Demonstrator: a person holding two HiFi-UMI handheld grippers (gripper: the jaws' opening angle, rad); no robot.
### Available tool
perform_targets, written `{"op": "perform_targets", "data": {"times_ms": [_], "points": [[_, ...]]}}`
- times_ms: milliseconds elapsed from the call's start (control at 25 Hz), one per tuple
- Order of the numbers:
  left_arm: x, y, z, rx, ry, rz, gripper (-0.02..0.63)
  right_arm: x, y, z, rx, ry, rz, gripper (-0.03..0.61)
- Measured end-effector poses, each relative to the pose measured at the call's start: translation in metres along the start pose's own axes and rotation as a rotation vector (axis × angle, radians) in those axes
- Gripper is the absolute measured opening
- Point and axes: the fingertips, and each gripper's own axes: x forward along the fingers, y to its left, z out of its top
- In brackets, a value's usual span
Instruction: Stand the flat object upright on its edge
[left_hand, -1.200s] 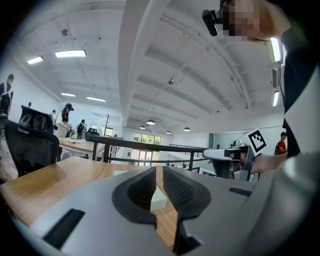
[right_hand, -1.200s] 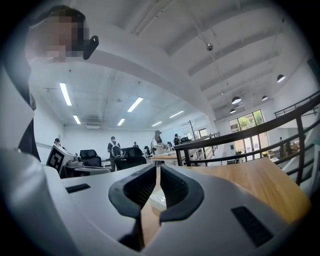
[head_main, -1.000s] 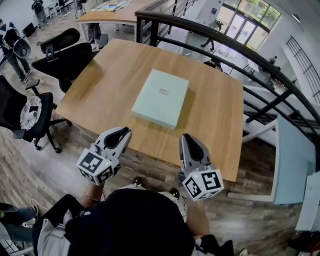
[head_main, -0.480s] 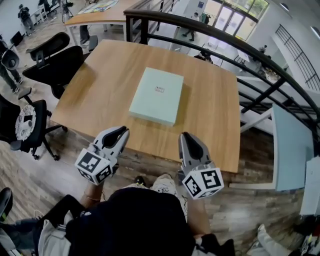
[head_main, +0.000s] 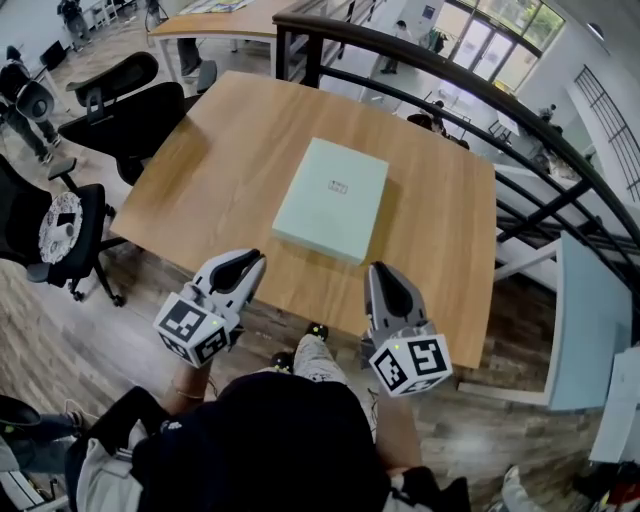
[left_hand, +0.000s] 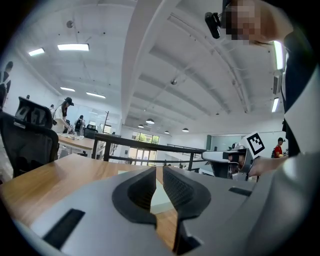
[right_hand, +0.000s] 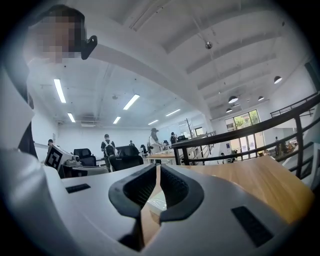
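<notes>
Jaws together on left gripper (head_main: 249, 263), right gripper (head_main: 380, 273); box (head_main: 332, 198) lies flat.

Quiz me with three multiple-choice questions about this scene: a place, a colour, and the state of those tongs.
1. Where is the flat box? A. on a chair B. lying on the wooden table C. on the floor
2. What colour is the box? A. red B. black C. pale green
3. How are the left tongs and right tongs? A. shut, empty B. wide open C. clamped on the box
Answers: 1 B, it lies flat mid-table; 2 C, its top is pale green; 3 A, both pairs of jaws are together, short of the box.
</notes>
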Motion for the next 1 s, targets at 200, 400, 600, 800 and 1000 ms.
{"op": "perform_targets", "data": {"times_ms": [200, 400, 600, 800, 1000], "points": [[0.021, 0.022, 0.016, 0.019, -0.003, 0.022, 0.051, 0.037, -0.006, 0.009, 0.009, 0.0, 0.053, 0.035], [0.045, 0.038, 0.017, 0.015, 0.016, 0.05, 0.051, 0.068, -0.029, 0.013, 0.006, 0.013, 0.088, 0.035], [0.071, 0.051, 0.019, 0.028, 0.034, 0.068, 0.051, 0.089, -0.052, 0.019, 0.0, 0.006, 0.1, 0.035], [0.109, 0.057, 0.024, 0.028, 0.052, 0.057, 0.051, 0.104, -0.082, 0.023, 0.003, 0.009, 0.1, 0.035], [0.151, 0.057, 0.026, 0.038, 0.071, 0.018, 0.051, 0.113, -0.117, 0.025, 0.007, 0.021, 0.083, 0.035]]}}
